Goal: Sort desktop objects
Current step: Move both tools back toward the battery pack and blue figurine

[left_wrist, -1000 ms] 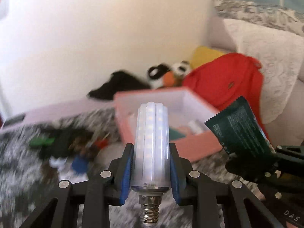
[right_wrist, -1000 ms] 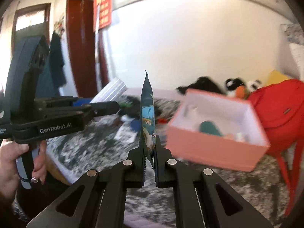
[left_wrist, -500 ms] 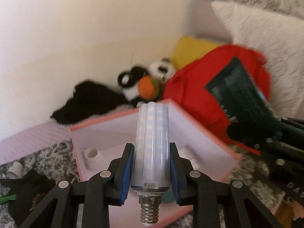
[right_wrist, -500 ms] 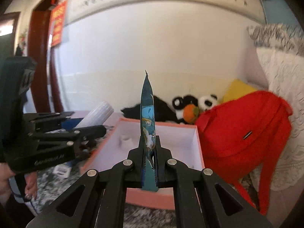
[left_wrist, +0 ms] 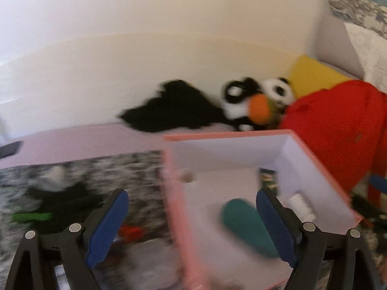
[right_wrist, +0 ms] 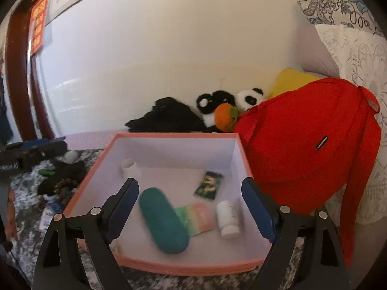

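A pink box with a white inside stands on the speckled surface. In it lie a teal case, a dark green sachet, a pastel packet, a white bottle and a white cup-like piece. My right gripper is open and empty above the box's near edge. My left gripper is open and empty over the box's left wall; that view is blurred. The bulb is not visible.
A red bag leans right of the box. Plush pandas and a black cloth lie against the wall behind it. Loose items, among them a bead bracelet and a green thing, lie left of the box.
Both grippers opened. The bulb left my left gripper and the green sachet left my right one; the sachet now lies in the box. Both views moved closer over the box.
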{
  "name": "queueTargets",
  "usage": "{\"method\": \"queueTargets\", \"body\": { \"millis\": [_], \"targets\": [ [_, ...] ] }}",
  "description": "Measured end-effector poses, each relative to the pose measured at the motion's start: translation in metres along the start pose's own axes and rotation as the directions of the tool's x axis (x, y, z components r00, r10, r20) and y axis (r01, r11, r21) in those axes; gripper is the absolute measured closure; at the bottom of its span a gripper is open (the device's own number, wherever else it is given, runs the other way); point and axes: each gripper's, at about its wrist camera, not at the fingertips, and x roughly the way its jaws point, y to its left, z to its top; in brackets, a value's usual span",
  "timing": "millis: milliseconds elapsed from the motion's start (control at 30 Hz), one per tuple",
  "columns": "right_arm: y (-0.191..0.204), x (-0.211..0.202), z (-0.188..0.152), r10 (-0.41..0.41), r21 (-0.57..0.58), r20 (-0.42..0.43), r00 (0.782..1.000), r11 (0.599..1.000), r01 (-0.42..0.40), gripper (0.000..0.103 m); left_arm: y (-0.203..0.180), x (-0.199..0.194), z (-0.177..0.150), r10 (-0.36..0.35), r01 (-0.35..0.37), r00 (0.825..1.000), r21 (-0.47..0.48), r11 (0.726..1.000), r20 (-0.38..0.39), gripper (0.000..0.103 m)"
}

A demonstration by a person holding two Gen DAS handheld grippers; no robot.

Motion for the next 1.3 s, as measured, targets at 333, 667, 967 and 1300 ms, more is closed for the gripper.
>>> {"method": "queueTargets", "body": {
  "millis": [333, 667, 967, 1300],
  "targets": [
    [0.109, -0.06, -0.05, 0.182, -0.094, -0.044, 0.982, 0.978, -0.185, 0.007, 0.121, -0.099, -0.104, 0.208, -0.217, 0.975, -0.145, 0.965, -0.073, 0.008],
    [0.233, -0.016, -0.12, 0.384, -0.063, -0.26, 0.886, 0.909, -0.412, 0.007, 0.178, -0.095, -0.205, 0.231, -0.286, 0.948, -0.263, 0.922, -0.22, 0.008],
    [0.261, 0.103, -0.088, 0.567, 0.354, -0.318, 0.76, 0.815, -0.459, 0.007, 0.171, -0.014, -0.22, 0.154, -0.242, 0.942, -0.284, 0.928, -0.3, 0.008],
    [0.267, 0.238, -0.094, 0.692, 0.668, -0.387, 0.609, 0.665, -0.332, 0.009, 0.177, 0.064, -0.202, 0.137, -0.249, 0.935, -0.334, 0.909, -0.326, 0.008]
  ]
}}
